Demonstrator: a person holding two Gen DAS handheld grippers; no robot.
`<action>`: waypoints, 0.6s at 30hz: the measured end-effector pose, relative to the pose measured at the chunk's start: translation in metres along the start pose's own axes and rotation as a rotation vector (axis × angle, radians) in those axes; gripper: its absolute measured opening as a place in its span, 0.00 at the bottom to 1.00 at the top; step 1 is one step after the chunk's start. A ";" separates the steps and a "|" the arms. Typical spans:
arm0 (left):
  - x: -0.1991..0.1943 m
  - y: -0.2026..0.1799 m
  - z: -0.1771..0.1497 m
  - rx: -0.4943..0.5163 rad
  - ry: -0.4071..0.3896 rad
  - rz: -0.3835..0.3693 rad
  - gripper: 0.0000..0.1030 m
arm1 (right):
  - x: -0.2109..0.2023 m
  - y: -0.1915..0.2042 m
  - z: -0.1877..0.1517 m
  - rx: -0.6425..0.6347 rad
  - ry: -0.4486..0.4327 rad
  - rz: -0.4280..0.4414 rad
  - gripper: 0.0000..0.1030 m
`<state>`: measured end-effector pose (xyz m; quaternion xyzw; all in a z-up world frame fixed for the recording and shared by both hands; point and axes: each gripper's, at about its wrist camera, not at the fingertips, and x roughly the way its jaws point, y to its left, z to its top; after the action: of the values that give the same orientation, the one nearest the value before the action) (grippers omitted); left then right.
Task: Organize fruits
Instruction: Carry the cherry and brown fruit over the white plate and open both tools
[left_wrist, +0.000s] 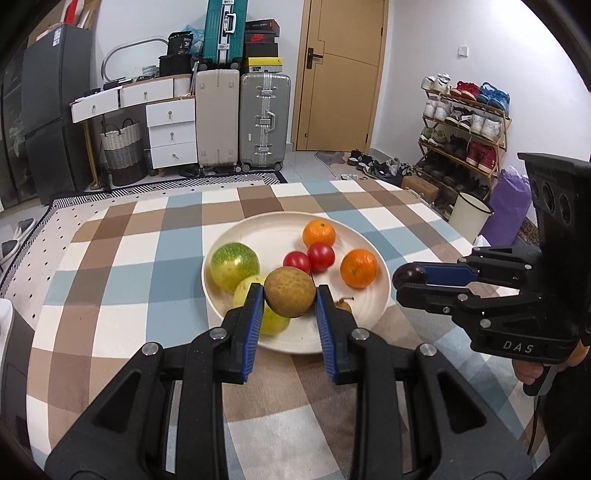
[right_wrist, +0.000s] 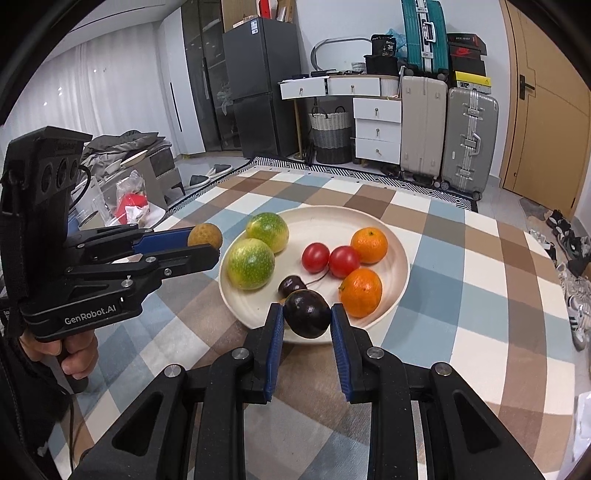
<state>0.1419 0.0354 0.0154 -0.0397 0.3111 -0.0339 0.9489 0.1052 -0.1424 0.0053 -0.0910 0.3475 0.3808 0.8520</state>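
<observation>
**Two fruits lifted over the plate, one in each hand-held gripper**

A round, tan, rough-skinned fruit (left_wrist: 290, 292) sits pinched between the blue ribbed pads of the left hand-held gripper (left_wrist: 290, 295), clear of the cream, round, shallow plate (left_wrist: 382, 291) and hanging over its near rim. A dark purple, glossy, plum-like fruit (right_wrist: 307, 313) is clamped the same way in the right hand-held gripper (right_wrist: 307, 314), also over the near rim. Both sets of jaws are closed hard on their fruit, with no gap visible at the pads.

The relation that counts: each held fruit lies straight ahead of its own gripper, along the fingers, with the plate just beyond and below. The left gripper is nearer the plate's left side, the right gripper nearer its right. Both fruits are close to spherical, so neither has a long axis to line up.

On the plate, the two green-yellow mottled round fruits (right_wrist: 258, 247) lie at its left, touching; two red, smooth, shiny tomatoes (right_wrist: 330, 258) sit side by side at its centre; two orange, dimpled mandarins (right_wrist: 364, 266) lie at its right. A second small dark fruit with a thin stalk (right_wrist: 291, 285) rests near the plate's front.

The plate stands on a counter covered in a soft checked cloth of brown, blue and white squares (right_wrist: 461, 258). Where the held fruits are meant to go cannot be told.
</observation>
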 end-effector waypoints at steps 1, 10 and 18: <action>0.000 0.000 0.003 -0.002 -0.008 0.003 0.25 | 0.000 -0.001 0.003 0.002 -0.002 0.001 0.25; 0.013 -0.005 0.028 -0.001 -0.030 0.016 0.25 | 0.005 -0.007 0.024 0.004 -0.008 0.006 0.25; 0.032 -0.009 0.043 0.009 -0.031 0.014 0.25 | 0.011 -0.021 0.039 0.020 -0.019 0.004 0.25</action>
<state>0.1922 0.0256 0.0318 -0.0337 0.2964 -0.0283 0.9540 0.1456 -0.1344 0.0250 -0.0781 0.3434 0.3798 0.8554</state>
